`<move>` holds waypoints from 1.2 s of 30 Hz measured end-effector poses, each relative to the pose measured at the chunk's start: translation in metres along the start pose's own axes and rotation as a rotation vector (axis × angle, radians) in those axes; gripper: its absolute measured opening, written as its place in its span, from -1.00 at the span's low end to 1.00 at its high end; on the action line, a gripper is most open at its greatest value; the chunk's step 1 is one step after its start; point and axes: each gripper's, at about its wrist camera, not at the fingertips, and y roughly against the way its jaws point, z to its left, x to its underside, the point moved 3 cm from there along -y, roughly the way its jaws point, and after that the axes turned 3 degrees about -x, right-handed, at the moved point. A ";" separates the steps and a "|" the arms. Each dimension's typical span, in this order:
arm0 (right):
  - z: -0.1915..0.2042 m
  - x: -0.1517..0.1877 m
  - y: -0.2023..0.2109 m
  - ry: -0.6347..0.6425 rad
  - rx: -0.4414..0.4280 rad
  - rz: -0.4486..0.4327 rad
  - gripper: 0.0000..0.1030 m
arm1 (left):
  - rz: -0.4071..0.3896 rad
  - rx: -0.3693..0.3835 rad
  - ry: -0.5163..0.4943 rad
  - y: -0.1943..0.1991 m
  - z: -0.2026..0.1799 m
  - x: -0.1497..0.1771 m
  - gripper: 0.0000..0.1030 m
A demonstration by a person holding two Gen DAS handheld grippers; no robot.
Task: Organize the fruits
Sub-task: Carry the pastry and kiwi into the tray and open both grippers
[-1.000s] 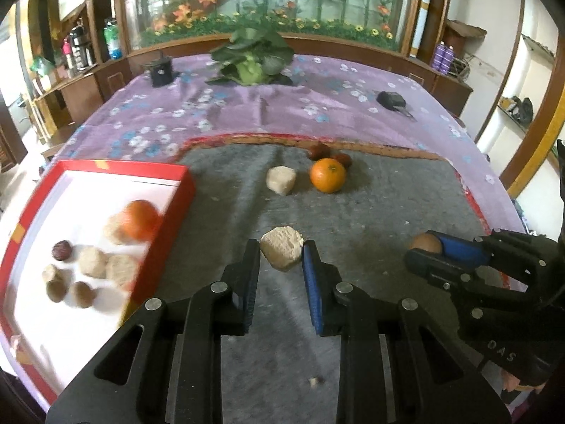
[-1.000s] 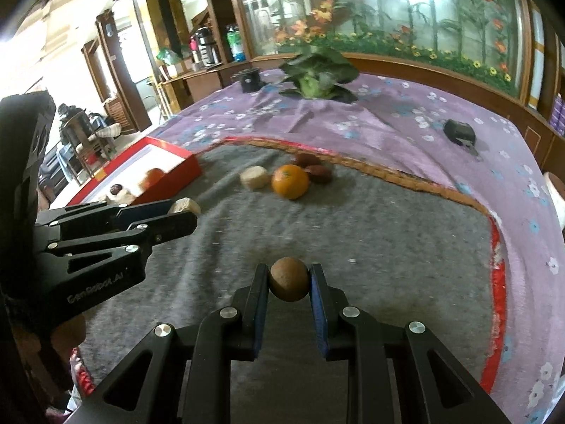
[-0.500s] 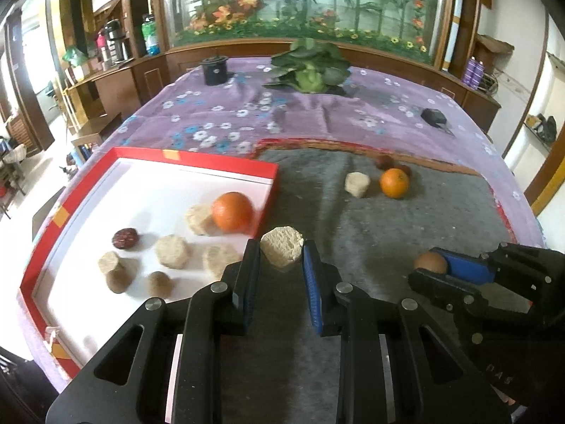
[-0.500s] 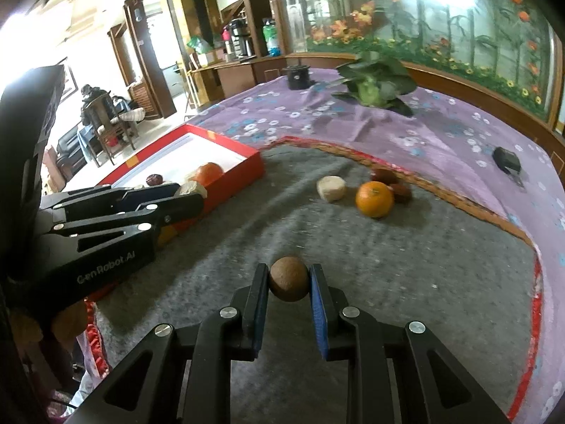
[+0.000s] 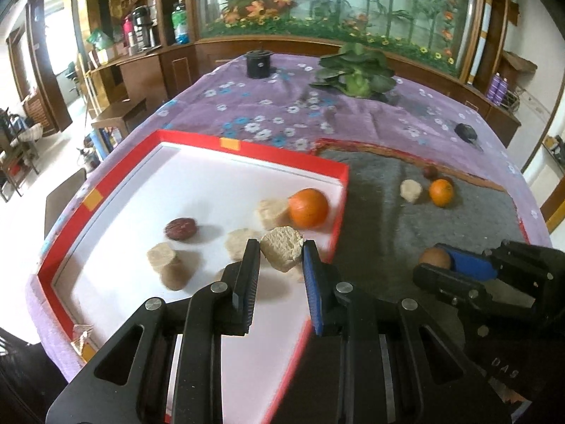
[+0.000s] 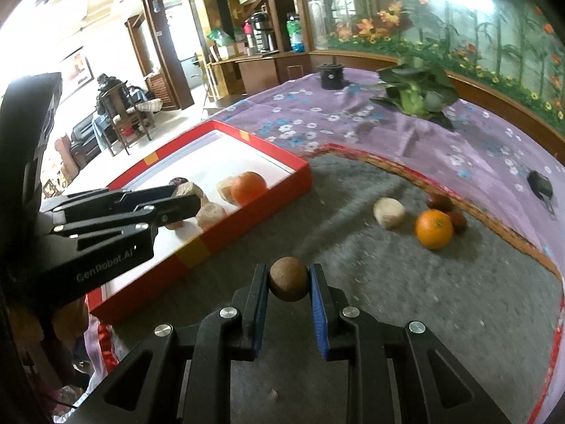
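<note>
Two grippers under my control, each loaded, logged left to right.

1. Red tray [image 5: 247, 146], white-lined, on the bench's purple flowered cloth [image 5: 268, 106]. Contents: one dark red fruit [image 5: 180, 228], several beige lumps [image 5: 161, 258], one orange [image 5: 308, 208] near the tray's right wall.

2. Left gripper [image 5: 281, 249], pinching a pale crumbly lump [image 5: 282, 250] between its pads; I hold it over the tray's right part, near the orange. In the right wrist view the same gripper [image 6: 183, 194] reaches over the tray from the left.

3. Grey felt mat [image 5: 388, 233], red-edged, just right of the tray. On its far side: one more beige lump [image 5: 410, 190], a second orange [image 5: 441, 192] and two small dark red fruits [image 6: 439, 203], all close together.

4. Right gripper [image 6: 289, 279], clamped on a round brown fruit [image 6: 289, 279], which sits between the blue pads above the mat, short of the tray's near corner. In the left wrist view it [image 5: 436, 259] appears at the right.

5. Background on the cloth: black pot [image 5: 259, 64], leafy green vegetable [image 5: 356, 72], small dark object [image 5: 465, 132].
</note>
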 end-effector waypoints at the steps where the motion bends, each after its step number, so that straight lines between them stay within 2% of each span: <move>1: 0.003 -0.003 -0.002 0.007 -0.004 0.000 -0.57 | 0.003 -0.005 0.005 -0.001 0.004 0.001 -0.54; 9: 0.028 -0.037 -0.023 0.062 -0.048 -0.006 -0.57 | 0.012 -0.033 0.038 -0.002 0.028 0.007 -0.54; 17: 0.046 -0.060 -0.050 0.102 -0.093 0.012 -0.57 | 0.023 -0.058 0.041 -0.004 0.035 0.014 -0.54; 22: 0.052 -0.061 -0.065 0.114 -0.096 0.030 -0.57 | 0.024 -0.081 0.042 -0.006 0.038 0.016 -0.54; 27: 0.049 -0.059 -0.070 0.106 -0.131 0.007 -0.57 | 0.019 -0.107 0.061 -0.006 0.040 0.015 -0.54; 30: 0.051 -0.057 -0.066 0.126 -0.111 0.006 -0.46 | 0.017 -0.121 0.075 -0.007 0.042 0.015 -0.54; 32: 0.051 -0.056 -0.063 0.132 -0.101 0.006 -0.40 | 0.020 -0.125 0.087 -0.007 0.044 0.014 -0.45; 34: 0.049 -0.054 -0.058 0.125 -0.098 -0.005 -0.40 | 0.023 -0.127 0.089 -0.007 0.045 0.015 -0.24; 36: 0.048 -0.051 -0.052 0.123 -0.095 -0.010 -0.40 | 0.020 -0.125 0.092 -0.006 0.044 0.014 -0.16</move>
